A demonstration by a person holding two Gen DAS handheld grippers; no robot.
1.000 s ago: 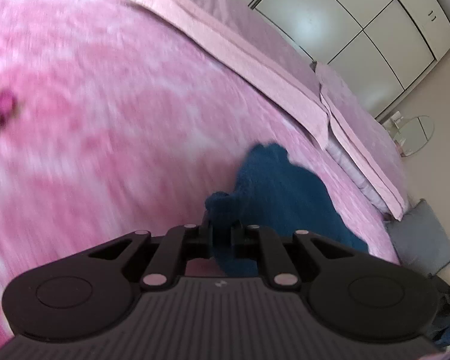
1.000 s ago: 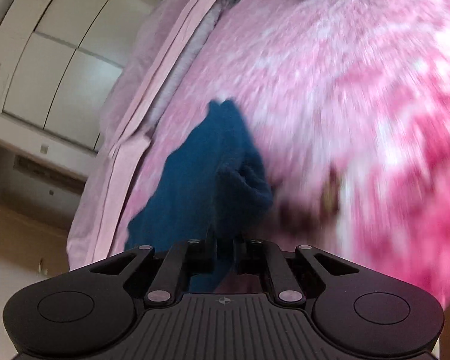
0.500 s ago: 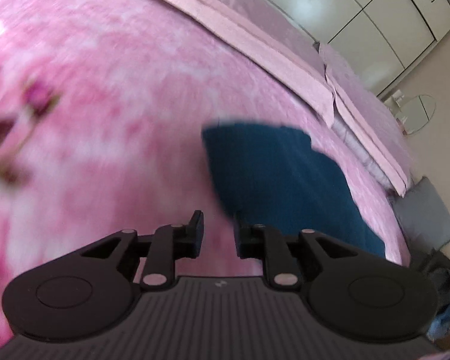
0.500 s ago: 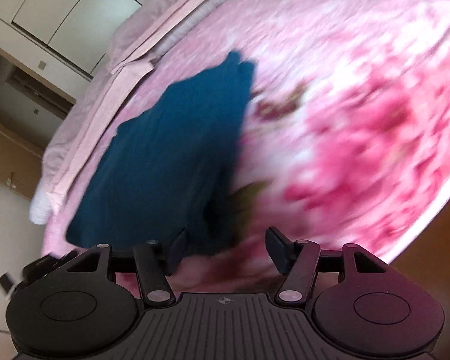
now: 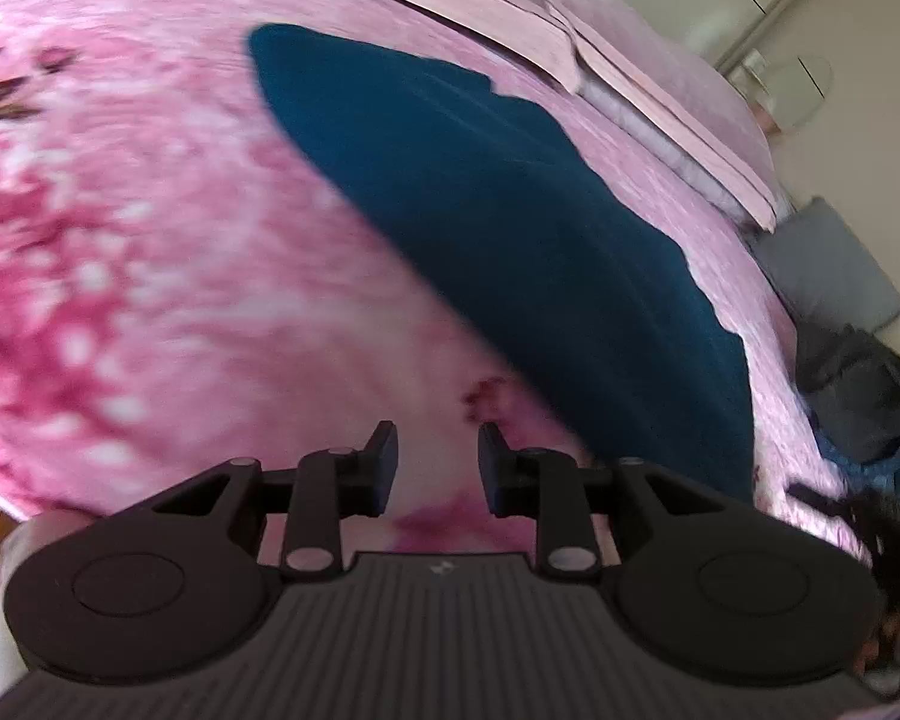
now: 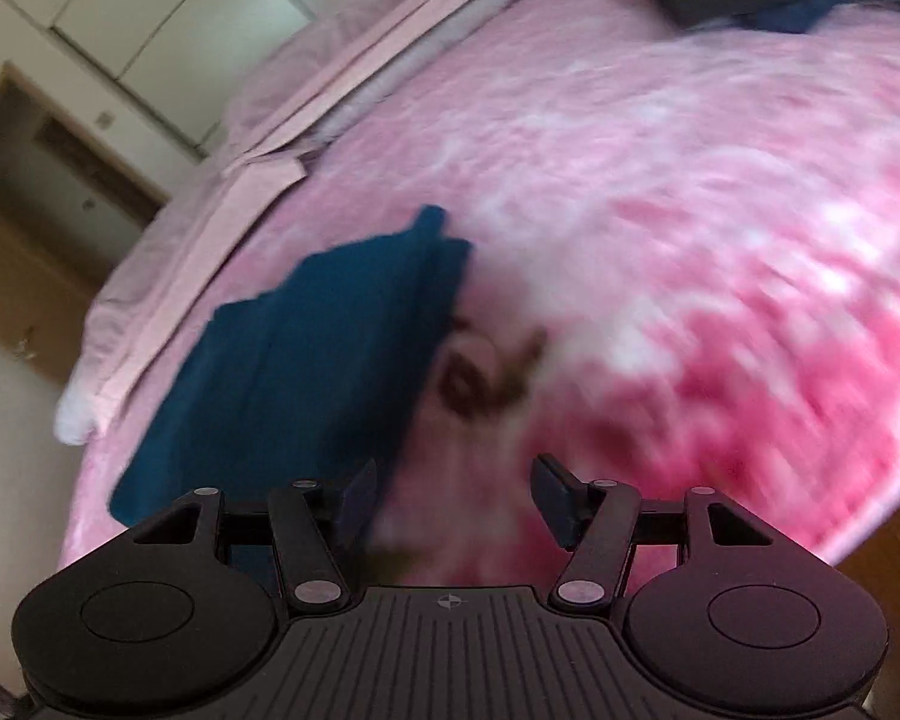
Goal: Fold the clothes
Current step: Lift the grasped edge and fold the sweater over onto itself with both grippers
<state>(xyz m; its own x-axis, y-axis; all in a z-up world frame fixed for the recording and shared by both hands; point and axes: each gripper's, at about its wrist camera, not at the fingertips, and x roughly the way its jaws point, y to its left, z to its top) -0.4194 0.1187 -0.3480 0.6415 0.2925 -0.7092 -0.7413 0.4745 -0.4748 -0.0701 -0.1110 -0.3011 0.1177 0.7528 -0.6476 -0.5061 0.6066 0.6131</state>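
Note:
A dark teal garment [image 5: 510, 210] lies flat on the pink flowered bedspread [image 5: 150, 240], stretched out as a long folded strip. My left gripper [image 5: 437, 468] is open above the bedspread, just short of the garment's near end, with nothing between its fingers. The right wrist view shows the same teal garment [image 6: 306, 360] to the left of centre. My right gripper [image 6: 453, 507] is open wide with nothing in it; its left finger [image 6: 357, 501] is close to the cloth's near edge. Both views are blurred by motion.
Pink pillows [image 5: 660, 78] line the head of the bed, with white wardrobe doors [image 6: 168, 18] behind them. A grey cushion [image 5: 828, 270] and a heap of dark clothes [image 5: 870, 396] sit past the bed's far side. Wooden floor [image 6: 894, 570] shows beyond the bed's edge.
Both grippers were shut on bunched teal cloth a second ago; they have let go and pulled back. The garment now lies flat on the bed.

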